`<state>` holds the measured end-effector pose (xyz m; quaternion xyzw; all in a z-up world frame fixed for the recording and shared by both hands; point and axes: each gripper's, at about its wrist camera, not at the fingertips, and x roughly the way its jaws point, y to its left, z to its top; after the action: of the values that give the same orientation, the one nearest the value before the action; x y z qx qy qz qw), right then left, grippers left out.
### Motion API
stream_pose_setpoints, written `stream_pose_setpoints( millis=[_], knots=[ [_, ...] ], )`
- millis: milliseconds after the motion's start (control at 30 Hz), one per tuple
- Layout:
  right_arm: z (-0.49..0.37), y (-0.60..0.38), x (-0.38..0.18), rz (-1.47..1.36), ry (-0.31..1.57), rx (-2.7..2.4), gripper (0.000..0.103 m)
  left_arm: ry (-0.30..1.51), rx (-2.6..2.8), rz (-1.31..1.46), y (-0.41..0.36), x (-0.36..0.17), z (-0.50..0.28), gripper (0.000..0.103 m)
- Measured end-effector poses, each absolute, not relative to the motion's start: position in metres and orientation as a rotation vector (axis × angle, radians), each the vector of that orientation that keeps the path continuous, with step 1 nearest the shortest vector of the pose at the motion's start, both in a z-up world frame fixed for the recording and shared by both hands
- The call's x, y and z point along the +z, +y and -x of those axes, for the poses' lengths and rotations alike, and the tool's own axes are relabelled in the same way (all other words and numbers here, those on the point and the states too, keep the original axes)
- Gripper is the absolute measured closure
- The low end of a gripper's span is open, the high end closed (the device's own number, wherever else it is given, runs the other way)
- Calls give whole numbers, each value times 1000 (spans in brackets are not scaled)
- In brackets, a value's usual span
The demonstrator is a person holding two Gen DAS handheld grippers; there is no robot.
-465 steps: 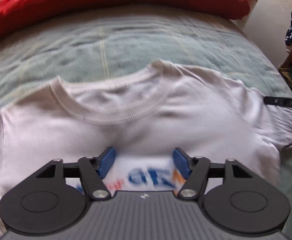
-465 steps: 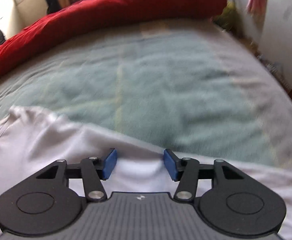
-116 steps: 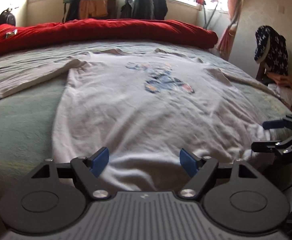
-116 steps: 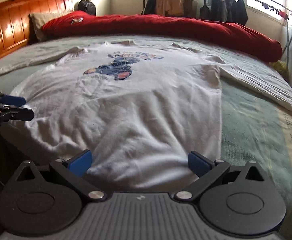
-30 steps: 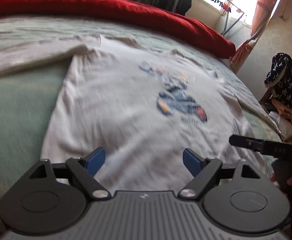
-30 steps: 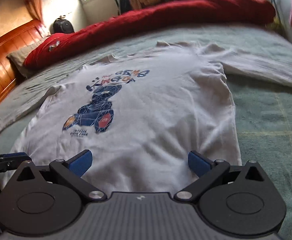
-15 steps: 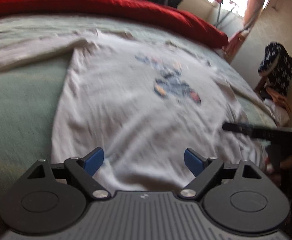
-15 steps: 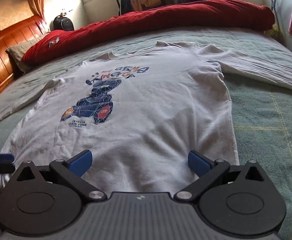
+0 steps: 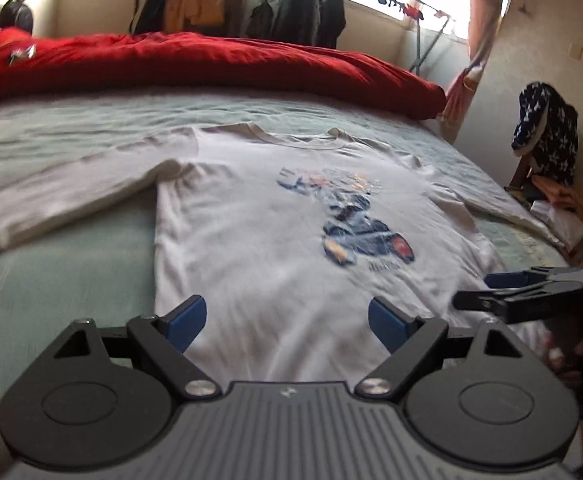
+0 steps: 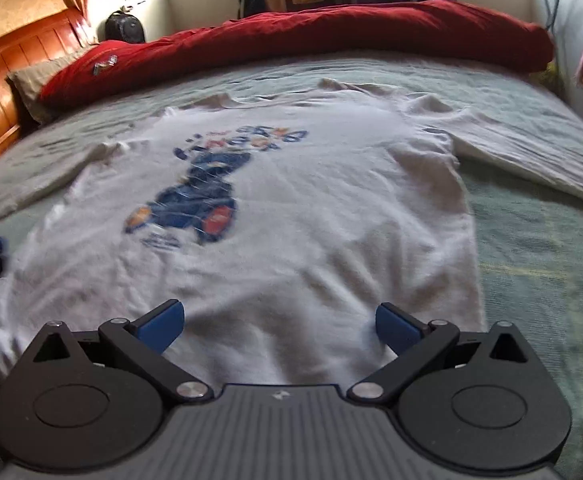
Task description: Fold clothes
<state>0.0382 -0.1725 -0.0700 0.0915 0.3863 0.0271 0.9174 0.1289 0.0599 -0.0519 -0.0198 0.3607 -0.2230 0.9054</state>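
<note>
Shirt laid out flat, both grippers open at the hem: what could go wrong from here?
Both grippers, left and right, hover open near the hem of the white long-sleeved shirt.
1. The body is rippled near the hem; folding now would likely trap creases.
2. The sleeves trail far out sideways and could drag or bunch.
3. A pinch might also catch the green bedspread beneath.

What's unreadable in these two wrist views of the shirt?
- Shirt hem: both views, hidden behind each camera's own tongs body.
- Chest print text: both views, blurred.
- Left sleeve end: left wrist view, cut off by the frame edge.
- Left tongs: right wrist view shows only a tip at the edge.
</note>
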Motion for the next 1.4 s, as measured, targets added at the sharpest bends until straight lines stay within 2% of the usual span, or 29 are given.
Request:
stream_pose_setpoints(
  millis=[300,633,733,933,1133,1400],
  knots=[
    [-36,-151,-58,-136,787,80,0,767,-448,-31,34,-86,-139,15],
    [-39,-148,-65,-159,813,96,0,735,-458,-58,39,-65,-135,15],
    [-38,-143,-67,-146,816,99,0,699,-464,-23,35,-56,-155,15],
    [-33,-138,-71,-122,823,105,0,724,-434,-13,24,-70,-187,15],
    [-29,-142,-73,-139,818,112,0,770,-435,82,46,-89,-177,15],
    [-28,-138,-75,-112,816,109,0,755,-322,372,140,-57,-167,15]
  ],
)
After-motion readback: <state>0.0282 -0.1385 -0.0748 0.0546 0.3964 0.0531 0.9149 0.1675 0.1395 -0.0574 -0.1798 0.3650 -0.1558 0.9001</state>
